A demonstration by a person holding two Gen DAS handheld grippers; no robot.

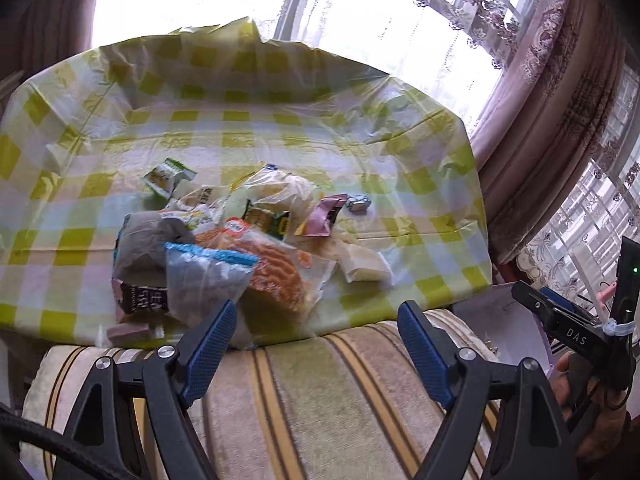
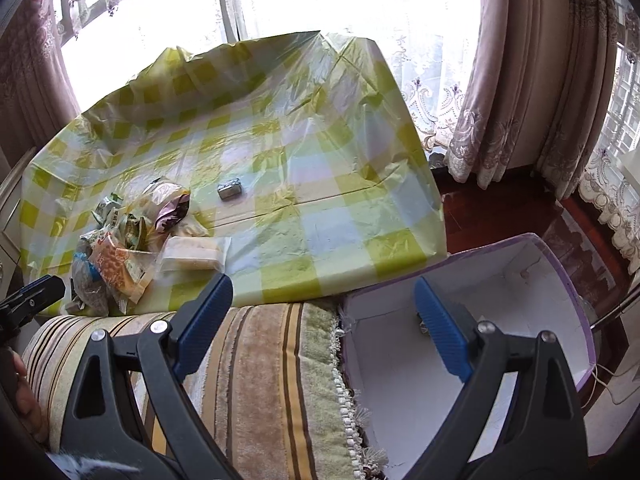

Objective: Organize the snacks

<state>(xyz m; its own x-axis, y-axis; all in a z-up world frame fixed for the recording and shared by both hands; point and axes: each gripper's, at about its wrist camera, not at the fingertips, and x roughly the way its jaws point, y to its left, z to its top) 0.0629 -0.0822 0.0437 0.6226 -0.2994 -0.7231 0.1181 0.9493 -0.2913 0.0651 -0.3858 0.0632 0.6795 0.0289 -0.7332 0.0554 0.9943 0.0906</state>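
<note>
- Your left gripper (image 1: 316, 346) hangs over the striped cushion (image 1: 320, 400) at the near edge of the table, its blue pads spread wide with nothing between them.
- Your right gripper (image 2: 324, 326) is likewise wide apart and holds nothing; its left finger lies over the cushion, its right finger over the box (image 2: 560, 304).
- The snacks (image 1: 224, 248) sit in a loose heap on the checked tablecloth (image 1: 240, 128), near the table's front edge, just ahead of your left gripper.
- In that heap, a blue-edged clear bag (image 1: 204, 276) lies nearest your left pad (image 1: 212, 354), overlapping an orange packet (image 1: 272, 268).
- A dark grey bag (image 1: 148, 244) lies left of the blue-edged one, with a small pink bar (image 1: 128, 333) at the very edge of the cloth.
- A pale flat packet (image 1: 364, 266) lies to the right of the heap, touching it.
- A pink wrapper (image 1: 324, 216) and a green-white sachet (image 1: 168, 176) sit on the far side of the heap.
- One small silver candy (image 2: 229, 189) lies by itself on the cloth, near the heap but apart from it.
- The box is white inside with a purple rim, open at the top, and stands beside the cushion, below the table's right corner.
- Something small and dark shows in the box behind your right finger; you cannot tell what it is.
- Curtains (image 2: 520, 80) hang behind the table.
</note>
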